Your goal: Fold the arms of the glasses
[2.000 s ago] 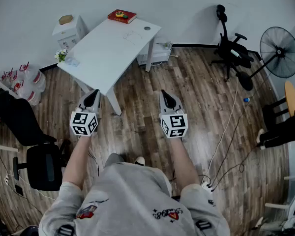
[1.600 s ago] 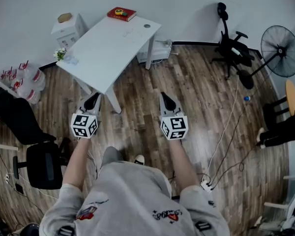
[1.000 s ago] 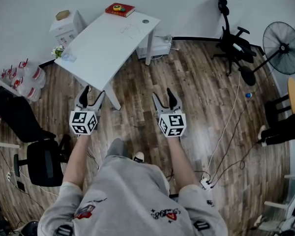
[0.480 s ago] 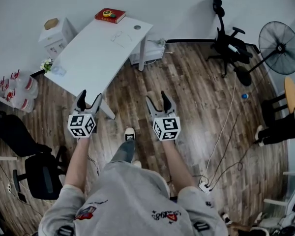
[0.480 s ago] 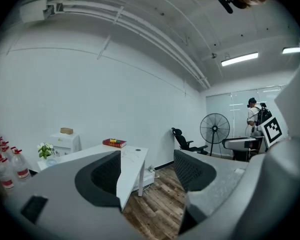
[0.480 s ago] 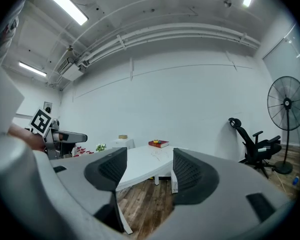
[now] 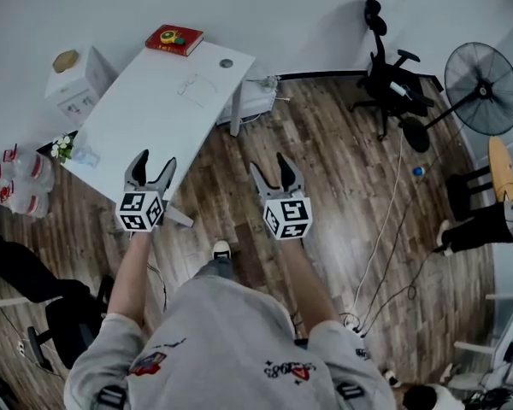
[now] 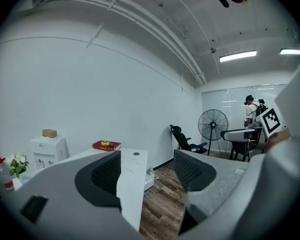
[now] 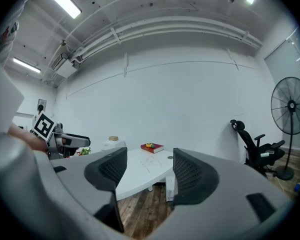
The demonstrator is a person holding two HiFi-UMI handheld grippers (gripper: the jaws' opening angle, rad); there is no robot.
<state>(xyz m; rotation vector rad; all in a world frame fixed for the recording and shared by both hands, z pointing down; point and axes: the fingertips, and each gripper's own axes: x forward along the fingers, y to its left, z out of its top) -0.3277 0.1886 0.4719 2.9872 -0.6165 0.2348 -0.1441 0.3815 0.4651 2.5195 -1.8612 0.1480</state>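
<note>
You stand on the wood floor, left tool (image 7: 154,161) and right tool (image 7: 269,164) held out ahead, each with jaws apart and nothing between them. The glasses (image 7: 195,84) lie on the white bench (image 7: 137,122), near a red book (image 7: 174,39) at its far end, well apart from both tools.

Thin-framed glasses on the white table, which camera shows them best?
The right gripper view: the thin-framed glasses lie on the white table, framed between the open jaws. The head view shows only a faint outline from above; the left gripper view barely shows them, at a grazing angle.
</note>
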